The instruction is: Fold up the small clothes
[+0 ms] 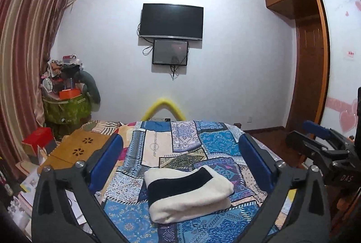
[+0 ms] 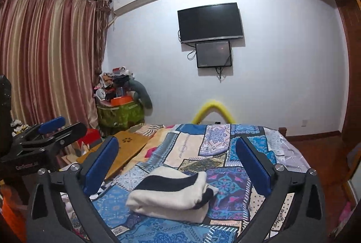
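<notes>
A folded cream garment with a wide black band (image 1: 187, 193) (image 2: 171, 193) lies flat on the blue patchwork bedspread (image 1: 214, 141) (image 2: 225, 141). My left gripper (image 1: 180, 139) hovers above and just behind it, blue pads wide apart and nothing between them. My right gripper (image 2: 176, 140) is likewise open and empty, held over the garment from slightly to the right. Neither gripper touches the cloth. Each gripper shows at the edge of the other's view: the right gripper (image 1: 306, 133) and the left gripper (image 2: 65, 127).
A wooden lap desk (image 1: 79, 148) (image 2: 133, 141) lies at the bed's left edge beside a red box (image 1: 38, 141). A green bag piled with clutter (image 1: 67, 105) stands by the curtain. A yellow foam arch (image 1: 163, 105) rises past the bed's far end. A wardrobe (image 1: 311, 62) stands on the right.
</notes>
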Motion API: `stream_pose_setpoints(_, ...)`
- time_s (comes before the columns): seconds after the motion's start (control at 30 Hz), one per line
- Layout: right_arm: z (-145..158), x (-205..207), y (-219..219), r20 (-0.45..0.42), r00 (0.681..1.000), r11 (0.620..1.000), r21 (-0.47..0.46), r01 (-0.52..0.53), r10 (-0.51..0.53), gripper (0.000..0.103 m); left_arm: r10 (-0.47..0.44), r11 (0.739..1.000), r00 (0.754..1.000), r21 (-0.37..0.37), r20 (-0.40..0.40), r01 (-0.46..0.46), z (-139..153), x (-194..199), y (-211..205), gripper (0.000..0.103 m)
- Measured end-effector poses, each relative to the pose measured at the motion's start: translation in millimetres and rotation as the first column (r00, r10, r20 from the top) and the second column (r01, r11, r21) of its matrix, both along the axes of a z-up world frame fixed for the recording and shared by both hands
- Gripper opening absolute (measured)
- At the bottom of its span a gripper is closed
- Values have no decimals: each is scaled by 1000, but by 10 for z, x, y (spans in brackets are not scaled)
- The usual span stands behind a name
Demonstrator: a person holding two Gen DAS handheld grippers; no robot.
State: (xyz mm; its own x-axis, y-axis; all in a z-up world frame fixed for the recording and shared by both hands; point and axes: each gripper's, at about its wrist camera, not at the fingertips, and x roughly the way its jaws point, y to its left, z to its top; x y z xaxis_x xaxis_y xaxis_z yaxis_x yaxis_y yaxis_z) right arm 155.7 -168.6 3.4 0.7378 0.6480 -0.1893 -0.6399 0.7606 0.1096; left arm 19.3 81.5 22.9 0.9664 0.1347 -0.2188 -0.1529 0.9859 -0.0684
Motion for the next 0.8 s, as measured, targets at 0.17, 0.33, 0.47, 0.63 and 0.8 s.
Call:
stream_pose_setpoints(0.17,-11,-14,-10,-5,1000,1000,-2,19,-19,103,-10,1000,1000,-28,-7,10,-6,3,19,103)
stream_pose_setpoints(0.33,-29,-43,9,-10,1000,1000,-13,16,-16,103,2,1000,1000,-8,0,-2,-25,-6,-9,103)
stream_pose_setpoints(0.47,-28,-44,38,-17,1000,1000,-16,9,-9,103,4,1000,1000,6,-1,-4,-48,-6,-46,103)
stream_pose_setpoints(0.63,-54,-53,45,-24,1000,1000,-27,4,-4,103,7,1000,1000,9,-3,-7,-68,8,-70,103)
stream_pose_setpoints(0.8,-62,-71,53,-27,1000,999,-37,-1,0,103,8,1000,1000,-7,-6,-8,-83,8,-56,103)
